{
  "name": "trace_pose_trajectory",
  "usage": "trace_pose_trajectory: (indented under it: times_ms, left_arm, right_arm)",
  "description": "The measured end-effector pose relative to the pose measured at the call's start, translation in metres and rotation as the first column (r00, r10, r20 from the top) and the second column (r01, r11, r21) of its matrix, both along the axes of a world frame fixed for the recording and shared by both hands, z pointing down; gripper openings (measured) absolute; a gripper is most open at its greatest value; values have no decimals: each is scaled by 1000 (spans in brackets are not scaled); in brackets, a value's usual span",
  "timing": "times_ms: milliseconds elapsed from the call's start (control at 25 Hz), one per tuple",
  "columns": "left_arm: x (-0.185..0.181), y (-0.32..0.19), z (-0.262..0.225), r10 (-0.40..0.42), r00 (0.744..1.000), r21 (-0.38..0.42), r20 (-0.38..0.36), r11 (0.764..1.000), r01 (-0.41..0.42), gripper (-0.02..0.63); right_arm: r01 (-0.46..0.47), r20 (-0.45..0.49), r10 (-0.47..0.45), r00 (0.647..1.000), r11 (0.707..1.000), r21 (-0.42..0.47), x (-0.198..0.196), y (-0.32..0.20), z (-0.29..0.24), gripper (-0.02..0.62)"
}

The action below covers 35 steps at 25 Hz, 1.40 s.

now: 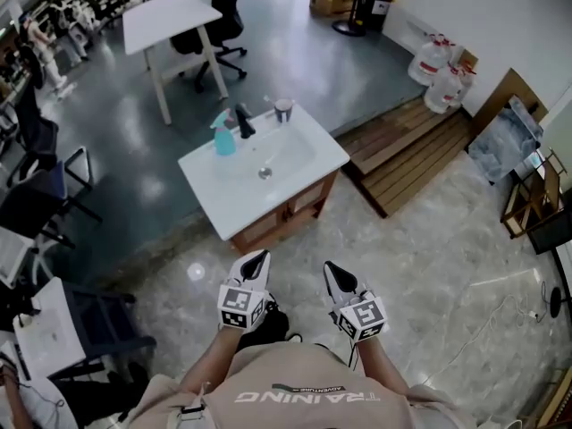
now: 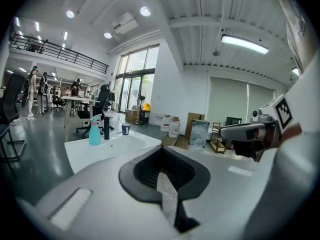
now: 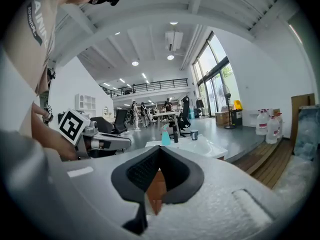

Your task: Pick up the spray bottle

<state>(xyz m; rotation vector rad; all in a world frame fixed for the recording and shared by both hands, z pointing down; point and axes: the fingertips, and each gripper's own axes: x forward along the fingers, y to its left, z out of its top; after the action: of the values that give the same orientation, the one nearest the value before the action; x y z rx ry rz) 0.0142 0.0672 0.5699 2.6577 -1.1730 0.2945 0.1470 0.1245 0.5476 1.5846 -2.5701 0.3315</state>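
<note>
Spray bottle pickup has not begun: the left gripper [image 1: 257,259] and right gripper [image 1: 331,268] sit side by side near the person's body, jaws pressed together on nothing, probably because they are only being carried forward. Well ahead of both stands a white washbasin [image 1: 207,197]. At its far edge, slightly left of the left gripper, the teal spray bottle [image 1: 223,138] stands upright just beside the black faucet [image 1: 243,121].

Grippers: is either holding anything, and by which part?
Nothing is held. Left gripper and right gripper are shut and empty; the spray bottle stands on the sink, apart from both.
</note>
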Motion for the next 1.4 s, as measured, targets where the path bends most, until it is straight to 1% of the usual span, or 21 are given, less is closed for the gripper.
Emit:
trace_pose_trajectory:
  times_ms: [80,160,320,400,520,720,840,920,1040,1120,1240,1400]
  left_arm:
    - [13,-25,-8,17,1000,15,-22,1000,-17,18]
    - [25,-49,-23,54,998,50,-38,997,-52,18]
    - [36,-85,-37,104,993,86,-47,991,-100,18]
    - [33,-102,-37,95,994,92,-45,992,-91,18]
    - [22,-129,-34,58,997,82,-56,995,-53,18]
    - [19,-153,-27,34,999,63,-39,997,-32,18]
    - [18,-172,-19,-9,999,40,-33,999,10,18]
    - [23,-184,-17,-39,999,38,-34,998,41,18]
    - [25,-197,-16,-117,993,30,-19,993,117,18]
    - [23,-208,-24,-174,985,33,-8,984,174,18]
    - [15,-234,-42,-255,967,69,11,965,254,18]
    - [-3,-251,-55,-391,920,70,-5,918,390,18]
  right_arm:
    - [-23,-16,23,1000,1000,-5,10,-15,-6,2]
    - [-44,-25,44,999,999,5,17,-34,-13,2]
    - [-70,-43,71,997,997,26,23,-72,-23,2]
    - [-67,-40,68,997,997,39,19,-89,-26,2]
    - [-57,-27,59,998,997,55,10,-114,-28,2]
    - [-38,-30,39,999,998,40,16,-145,-22,2]
    - [-4,-49,5,999,1000,29,21,-168,-17,2]
    - [37,-68,-35,997,999,29,25,-185,-14,2]
    - [134,-88,-132,987,991,13,28,-215,-5,2]
    - [213,-113,-208,972,977,29,28,-239,-8,2]
    - [316,-163,-301,940,945,79,27,-284,-20,2]
    - [413,-154,-398,904,908,77,18,-325,-26,2]
